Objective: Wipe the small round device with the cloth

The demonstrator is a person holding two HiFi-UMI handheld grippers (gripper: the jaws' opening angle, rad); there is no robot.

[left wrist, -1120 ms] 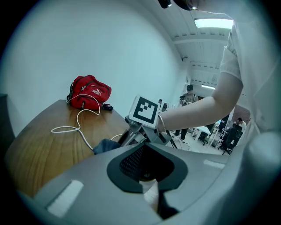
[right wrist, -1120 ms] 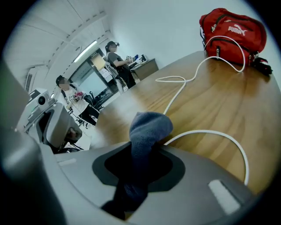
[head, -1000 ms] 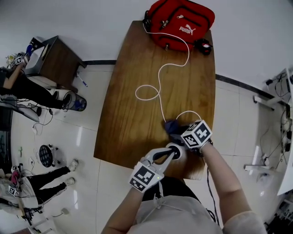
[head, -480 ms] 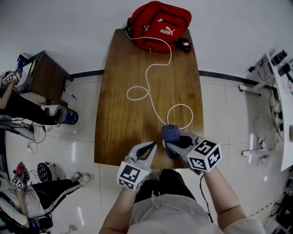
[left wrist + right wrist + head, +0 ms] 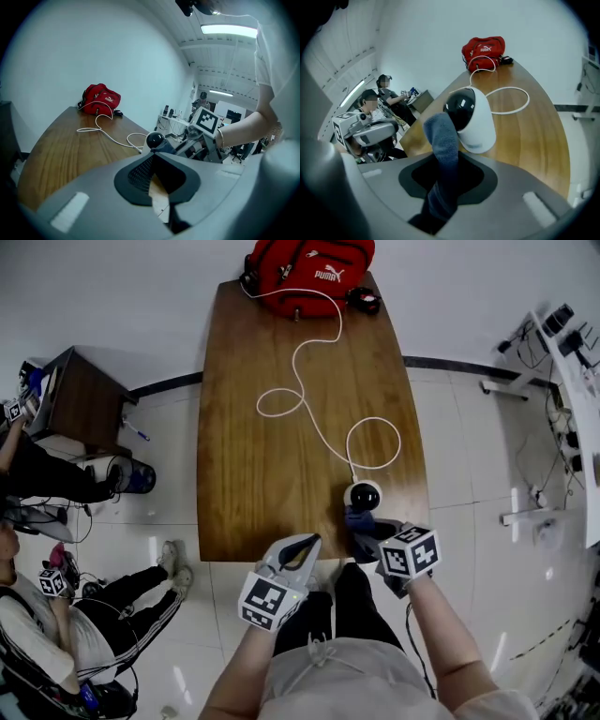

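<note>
The small round device (image 5: 363,495) is white with a black dome face. It stands near the table's front right edge, also seen as the device (image 5: 471,119) and the device (image 5: 154,139). A dark blue cloth (image 5: 441,154) is pinched in my right gripper (image 5: 367,535) and rises against the device's near side; the cloth (image 5: 357,519) shows just below the device. My left gripper (image 5: 298,554) is shut and empty, hanging off the table's front edge to the left of the device. A white cable (image 5: 309,399) runs from the device across the table.
A red bag (image 5: 307,270) and a small dark object (image 5: 363,300) lie at the wooden table's (image 5: 253,474) far end. A dark side cabinet (image 5: 80,395) stands left of the table. People sit on the floor at left. White stands (image 5: 553,352) are at right.
The view has shifted back from the table. The device, covered by the cloth half a second ago, now shows its top. The left gripper has let go of it and pulled off the table's edge.
</note>
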